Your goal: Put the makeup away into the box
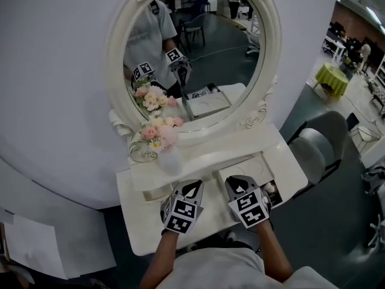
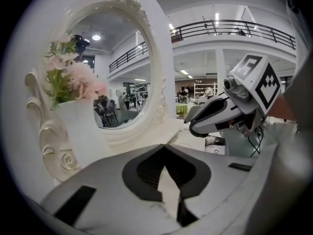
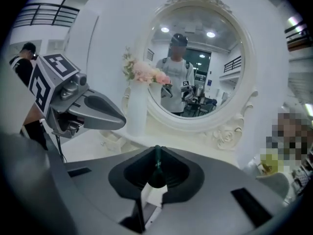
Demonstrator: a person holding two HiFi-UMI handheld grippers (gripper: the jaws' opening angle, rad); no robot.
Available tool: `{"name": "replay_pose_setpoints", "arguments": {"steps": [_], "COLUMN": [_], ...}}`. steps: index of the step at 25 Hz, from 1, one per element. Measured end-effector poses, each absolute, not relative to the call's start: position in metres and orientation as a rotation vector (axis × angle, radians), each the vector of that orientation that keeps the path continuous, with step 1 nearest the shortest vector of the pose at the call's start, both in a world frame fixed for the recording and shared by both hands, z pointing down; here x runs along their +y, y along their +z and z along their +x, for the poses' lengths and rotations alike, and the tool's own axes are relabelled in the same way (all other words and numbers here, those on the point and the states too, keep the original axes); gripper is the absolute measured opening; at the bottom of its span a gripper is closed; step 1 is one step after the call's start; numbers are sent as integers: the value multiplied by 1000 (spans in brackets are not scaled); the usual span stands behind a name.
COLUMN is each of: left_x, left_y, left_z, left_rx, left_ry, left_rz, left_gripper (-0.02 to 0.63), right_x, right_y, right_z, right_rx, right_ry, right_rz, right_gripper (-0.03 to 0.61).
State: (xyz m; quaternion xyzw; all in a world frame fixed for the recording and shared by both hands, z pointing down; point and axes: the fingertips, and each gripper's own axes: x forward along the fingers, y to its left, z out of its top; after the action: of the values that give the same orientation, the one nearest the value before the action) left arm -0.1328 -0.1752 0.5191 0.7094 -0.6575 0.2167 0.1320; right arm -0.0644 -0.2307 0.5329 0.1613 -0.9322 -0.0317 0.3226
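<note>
Above a white vanity counter (image 1: 139,223) with an oval white-framed mirror (image 1: 228,53), a slim dark-green makeup stick (image 3: 156,175) is pinched between the right gripper's (image 1: 239,184) fingers. Just beside it, the left gripper's (image 1: 191,189) fingers are closed together, empty.

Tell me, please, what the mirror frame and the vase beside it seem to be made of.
Mirror frame: looks like painted wood or moulded resin, cream-white with a soft sheen. The carved roses and scrolls fit either, and I cannot tell which. Vase: probably matte white ceramic, possibly plastic. Its surface is smooth and opaque and shows no glare.
</note>
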Motion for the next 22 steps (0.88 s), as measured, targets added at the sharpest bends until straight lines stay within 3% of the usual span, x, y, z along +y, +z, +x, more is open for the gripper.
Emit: {"name": "replay_pose_setpoints", "arguments": {"steps": [22], "left_x": [-239], "left_y": [573], "left_z": [-23], "left_rx": [-1546], "left_ry": [759], "left_rz": [2224], "left_gripper": [12], "right_x": [-282], "right_y": [600], "right_z": [71], "right_rx": [-2264], "right_ry": [160], "right_rz": [665], "right_gripper": [37]}}
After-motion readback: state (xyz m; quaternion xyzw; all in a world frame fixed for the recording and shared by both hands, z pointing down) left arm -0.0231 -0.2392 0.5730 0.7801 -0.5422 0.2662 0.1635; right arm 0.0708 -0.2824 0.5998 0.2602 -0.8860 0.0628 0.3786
